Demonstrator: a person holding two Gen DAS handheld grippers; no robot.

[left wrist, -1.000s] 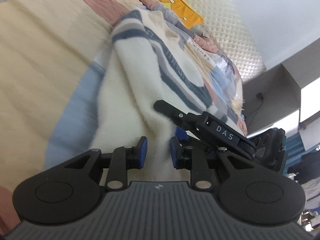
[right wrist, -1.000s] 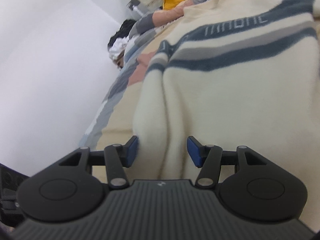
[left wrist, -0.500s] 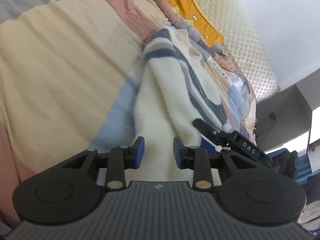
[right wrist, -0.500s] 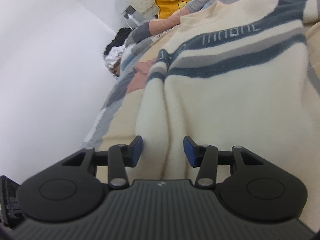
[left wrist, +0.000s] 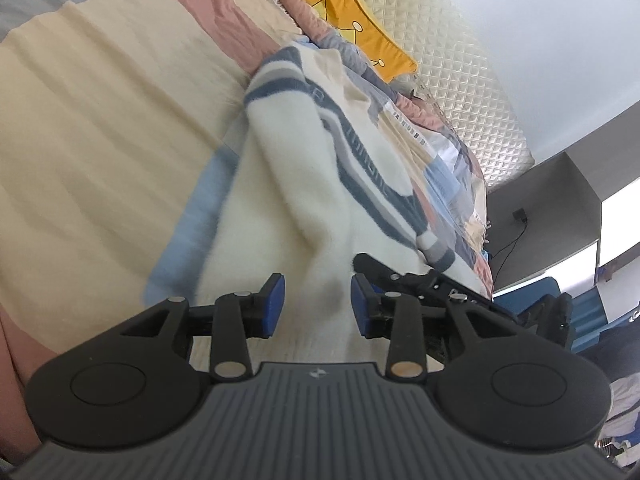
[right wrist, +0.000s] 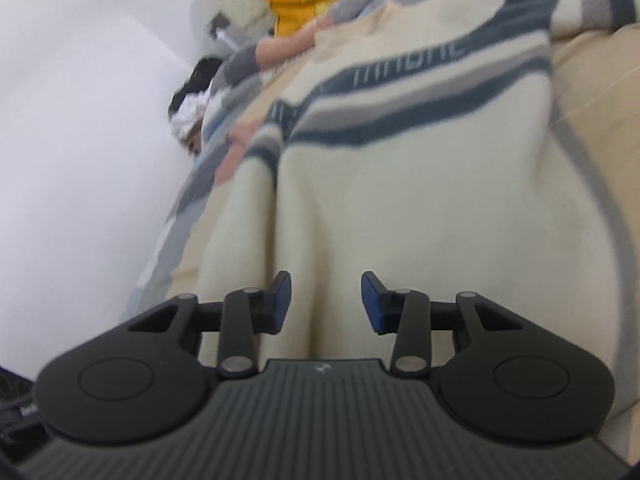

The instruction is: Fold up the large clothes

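My left gripper (left wrist: 316, 300) sits at the bottom centre of its own view, jaws opening, blue pads parted over the cream sweater (left wrist: 304, 184) with no pinch on it; the fabric lies between and under them. My right gripper (right wrist: 326, 300) sits likewise in its view, jaws closing, pads apart with a ridge of the same sweater (right wrist: 400, 184) running up between them, not yet pressed.

Only the left view shows my right gripper's black body (left wrist: 432, 284) from outside, just right of my left pad, lying on the sweater's lower edge. It also shows the quilted headboard (left wrist: 460, 80) at upper right, a grey cabinet (left wrist: 552, 216) with a dangling plug and cable, and a bright window at the far right edge. Only the right view shows the white wall (right wrist: 80, 120) filling the left side and a dark and white bundle (right wrist: 192, 108) against it; this view is blurred.

The sweater lies on a bed cover (left wrist: 100, 140) of cream, pink, blue and grey patches, spread through the middle of both frames, its navy and grey stripes farther up. Beyond it lies one yellow pillow (left wrist: 352, 20), at top centre in both views.

I count two grippers, one sweater, one yellow pillow.
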